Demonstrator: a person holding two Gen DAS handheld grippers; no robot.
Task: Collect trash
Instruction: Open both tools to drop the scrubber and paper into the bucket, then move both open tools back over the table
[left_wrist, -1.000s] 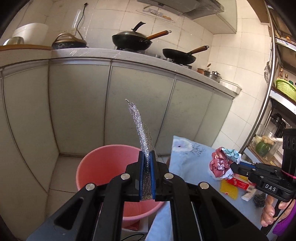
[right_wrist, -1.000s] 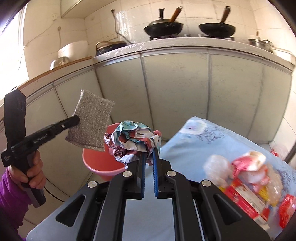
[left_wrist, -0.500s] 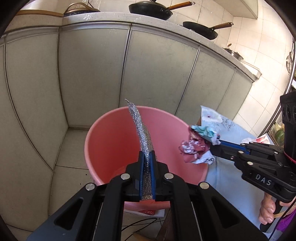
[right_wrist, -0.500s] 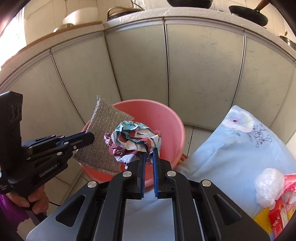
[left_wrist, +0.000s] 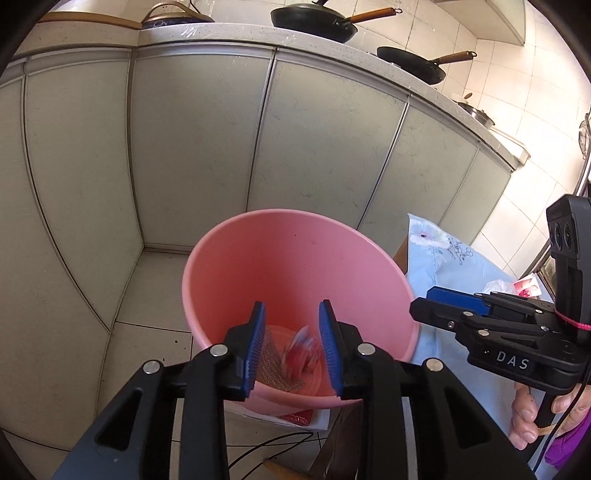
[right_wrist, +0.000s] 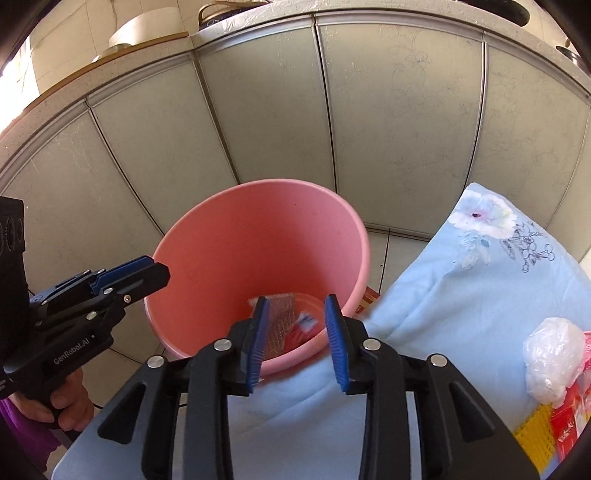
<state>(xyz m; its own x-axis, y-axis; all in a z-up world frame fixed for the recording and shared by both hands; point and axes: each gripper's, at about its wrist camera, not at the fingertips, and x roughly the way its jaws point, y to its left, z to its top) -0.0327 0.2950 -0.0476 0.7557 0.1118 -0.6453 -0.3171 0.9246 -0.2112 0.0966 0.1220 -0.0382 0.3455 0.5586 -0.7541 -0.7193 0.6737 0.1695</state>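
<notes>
Trash bucket (left_wrist: 295, 266), pink, at my 12 o'clock on floor | my left gripper (left_wrist: 291, 343) spread, empty | my right gripper (right_wrist: 297, 338) spread, empty | scouring pad (right_wrist: 281, 314) and crumpled wrapper (left_wrist: 303, 352) inside bucket, blurred

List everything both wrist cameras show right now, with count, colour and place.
bucket: one, pink, on the floor by the table
scouring pad: one, silver, in the bucket bottom
crumpled wrapper: one, red and blue, blurred, beside the pad in the bucket
tablecloth: one, light blue, floral, on the table
plastic bag: one, white, on the cloth at right
packets: red and yellow, count unclear, under the bag
woks: two, black, on the counter
cabinets: grey, under the counter
left gripper: fingers open, over the bucket
right gripper: fingers open, over the bucket
</notes>
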